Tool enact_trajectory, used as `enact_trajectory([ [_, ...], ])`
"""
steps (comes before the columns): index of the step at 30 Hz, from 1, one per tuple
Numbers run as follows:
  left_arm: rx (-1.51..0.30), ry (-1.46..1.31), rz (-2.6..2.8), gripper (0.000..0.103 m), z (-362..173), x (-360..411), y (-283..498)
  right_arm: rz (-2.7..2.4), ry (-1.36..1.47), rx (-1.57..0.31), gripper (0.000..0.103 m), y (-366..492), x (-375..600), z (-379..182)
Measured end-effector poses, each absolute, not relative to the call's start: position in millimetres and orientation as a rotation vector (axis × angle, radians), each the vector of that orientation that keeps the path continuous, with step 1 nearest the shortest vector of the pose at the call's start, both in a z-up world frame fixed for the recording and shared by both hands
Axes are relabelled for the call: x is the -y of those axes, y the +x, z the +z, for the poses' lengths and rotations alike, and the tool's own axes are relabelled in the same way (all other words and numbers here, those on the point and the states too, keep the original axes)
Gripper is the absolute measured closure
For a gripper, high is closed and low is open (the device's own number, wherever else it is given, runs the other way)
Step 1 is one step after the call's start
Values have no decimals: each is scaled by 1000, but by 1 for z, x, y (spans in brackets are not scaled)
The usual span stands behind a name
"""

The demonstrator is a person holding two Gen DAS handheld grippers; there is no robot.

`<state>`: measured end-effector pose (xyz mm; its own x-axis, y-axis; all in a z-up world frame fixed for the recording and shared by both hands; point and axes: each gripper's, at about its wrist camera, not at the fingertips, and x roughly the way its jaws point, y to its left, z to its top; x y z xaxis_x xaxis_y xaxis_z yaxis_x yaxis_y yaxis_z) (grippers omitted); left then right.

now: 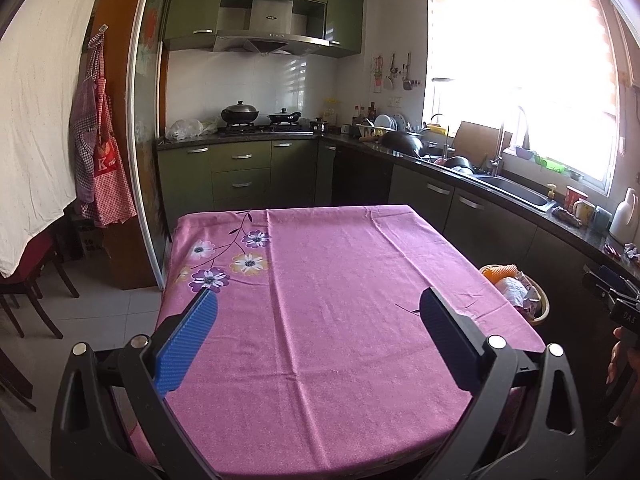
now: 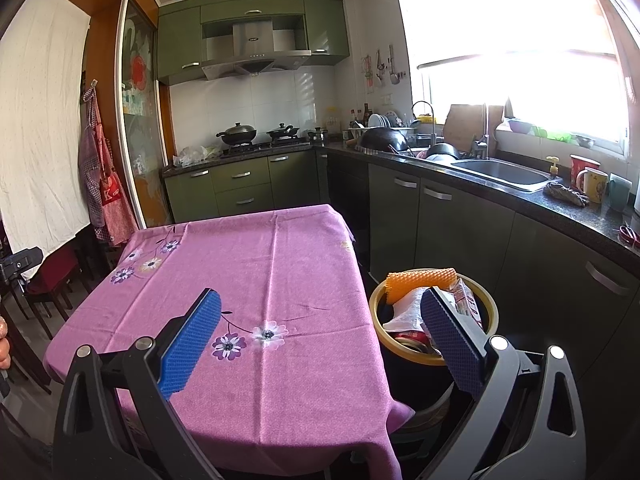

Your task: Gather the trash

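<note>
A yellow-rimmed trash bin [image 2: 378, 320] stands on the floor right of the table. It holds an orange foam net [image 2: 420, 282], white crumpled paper [image 2: 408, 312], a carton and a red can. It also shows in the left wrist view [image 1: 540, 304]. The table has a pink flowered cloth [image 1: 340, 300], with nothing lying on it. My left gripper [image 1: 318, 304] is open and empty above the near half of the table. My right gripper [image 2: 320, 304] is open and empty above the table's right edge, its right finger [image 2: 448, 332] in front of the bin.
Dark kitchen counter [image 2: 560, 208] with a sink [image 2: 504, 172], mugs and dishes runs along the right. Stove with pots [image 2: 240, 134] is at the back. Aprons [image 1: 100, 152] hang at the left, chairs [image 1: 24, 280] stand below a white sheet.
</note>
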<state>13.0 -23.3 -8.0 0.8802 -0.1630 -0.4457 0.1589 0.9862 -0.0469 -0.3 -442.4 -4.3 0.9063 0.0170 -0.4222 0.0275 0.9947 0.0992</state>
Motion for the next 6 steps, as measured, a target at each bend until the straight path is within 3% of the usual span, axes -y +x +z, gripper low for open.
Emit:
enact_trajectory([
  [6,-485,24,-151,7,-13,24,23,-7,100,-448,5,4,441,-8],
])
